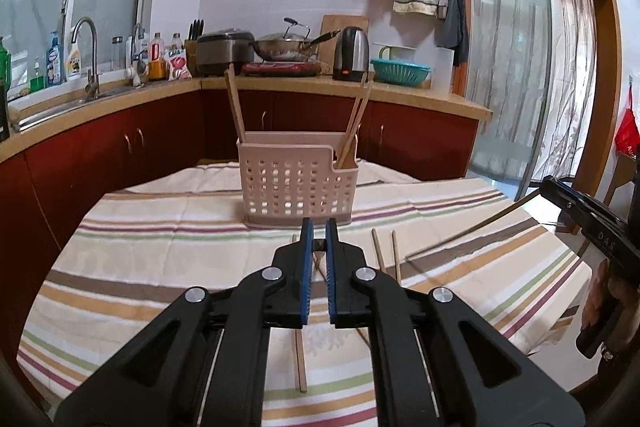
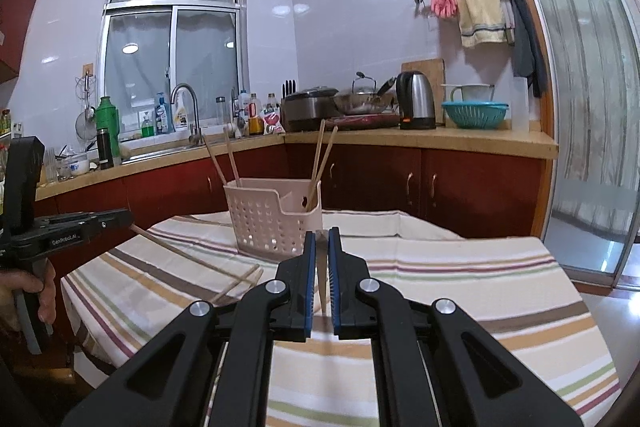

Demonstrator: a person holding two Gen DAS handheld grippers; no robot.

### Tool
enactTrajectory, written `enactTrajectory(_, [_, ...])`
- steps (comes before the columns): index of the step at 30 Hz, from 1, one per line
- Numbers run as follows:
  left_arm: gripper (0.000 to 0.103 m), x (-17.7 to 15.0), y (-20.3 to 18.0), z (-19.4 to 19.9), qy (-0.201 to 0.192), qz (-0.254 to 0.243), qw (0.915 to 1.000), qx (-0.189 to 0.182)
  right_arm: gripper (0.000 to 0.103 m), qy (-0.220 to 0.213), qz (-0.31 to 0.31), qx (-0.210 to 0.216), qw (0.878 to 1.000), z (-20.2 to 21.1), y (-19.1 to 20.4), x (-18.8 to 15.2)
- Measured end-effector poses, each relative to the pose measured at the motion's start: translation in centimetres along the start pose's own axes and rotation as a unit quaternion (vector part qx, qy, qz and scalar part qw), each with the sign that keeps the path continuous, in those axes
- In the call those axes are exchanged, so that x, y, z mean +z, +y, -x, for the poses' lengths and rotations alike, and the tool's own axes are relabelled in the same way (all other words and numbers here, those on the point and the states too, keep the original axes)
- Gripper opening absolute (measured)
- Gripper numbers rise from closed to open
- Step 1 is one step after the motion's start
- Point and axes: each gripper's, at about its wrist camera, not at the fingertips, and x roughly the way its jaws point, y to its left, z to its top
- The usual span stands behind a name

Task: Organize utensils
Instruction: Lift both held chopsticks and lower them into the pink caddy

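A pink perforated utensil basket point(image 1: 294, 183) stands on the striped tablecloth point(image 1: 160, 259) with several wooden chopsticks point(image 1: 234, 107) upright in it; it also shows in the right wrist view point(image 2: 272, 223). My left gripper point(image 1: 319, 233) is shut on a chopstick point(image 2: 180, 253) that slants down toward the cloth. My right gripper point(image 2: 322, 243) is shut on another chopstick point(image 2: 322, 279), seen as a long thin stick in the left wrist view point(image 1: 472, 233). Loose chopsticks point(image 1: 386, 255) lie on the cloth in front of the basket.
Behind the table runs a kitchen counter point(image 1: 280, 83) with red cabinets, a sink and faucet point(image 1: 90, 55), bottles, a rice cooker point(image 1: 224, 51), a wok, a kettle point(image 1: 352, 53) and a teal colander point(image 1: 400, 71). A sliding glass door point(image 1: 516, 67) is at right.
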Motion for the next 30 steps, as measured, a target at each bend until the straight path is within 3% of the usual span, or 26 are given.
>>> enactTrajectory(30, [0.007, 6.7, 1.0, -5.7, -0.01, -0.026, 0.9989, -0.039, 0.007, 0.018, 0.013, 0.032, 0.999, -7.2, 0.7, 4.9])
